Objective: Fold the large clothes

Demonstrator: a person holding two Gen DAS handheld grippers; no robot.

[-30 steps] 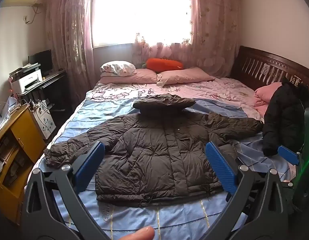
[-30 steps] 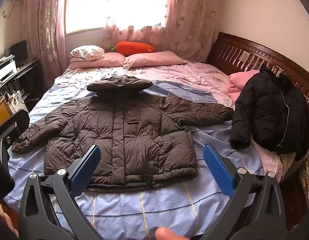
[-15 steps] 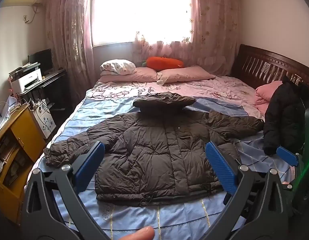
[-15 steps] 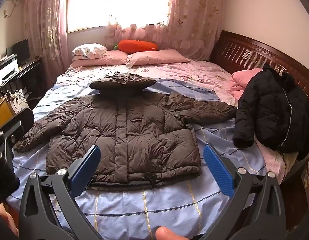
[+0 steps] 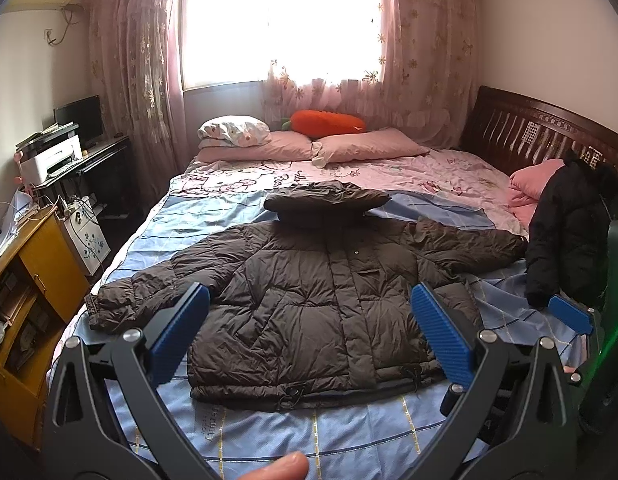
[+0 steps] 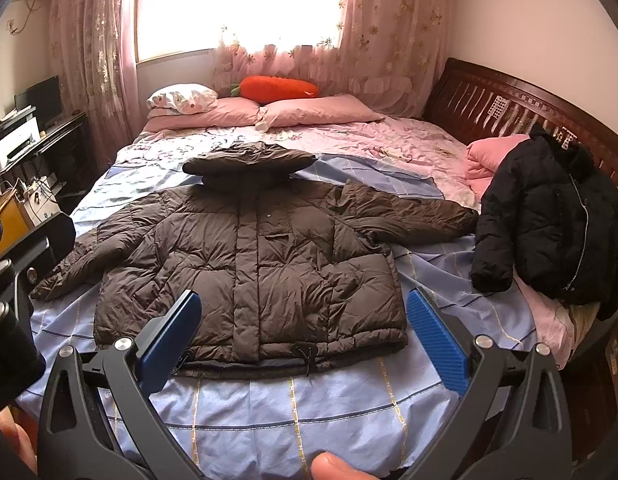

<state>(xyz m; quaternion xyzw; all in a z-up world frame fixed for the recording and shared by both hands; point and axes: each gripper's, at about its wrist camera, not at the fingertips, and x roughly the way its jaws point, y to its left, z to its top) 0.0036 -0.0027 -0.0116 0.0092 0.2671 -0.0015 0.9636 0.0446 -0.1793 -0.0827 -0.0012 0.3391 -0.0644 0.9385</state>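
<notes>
A brown hooded puffer jacket point(image 5: 321, 300) lies flat, front up, sleeves spread, on the blue sheet of the bed point(image 5: 349, 432); it also shows in the right wrist view point(image 6: 261, 272). My left gripper point(image 5: 309, 336) is open and empty, above the near hem. My right gripper point(image 6: 305, 336) is open and empty, also over the hem, to the right of the left one. A black puffer jacket point(image 6: 549, 224) lies heaped at the bed's right side.
Pink pillows point(image 5: 349, 146) and an orange carrot cushion point(image 5: 327, 122) lie at the far end under the window. A dark wooden headboard point(image 6: 509, 100) runs along the right. A yellow cabinet point(image 5: 25, 288) and a desk with a printer point(image 5: 57, 156) stand left.
Both grippers have moved slightly forward and higher over the bed; the jacket sits a little lower and nearer in both views. Nothing was taken hold of.
</notes>
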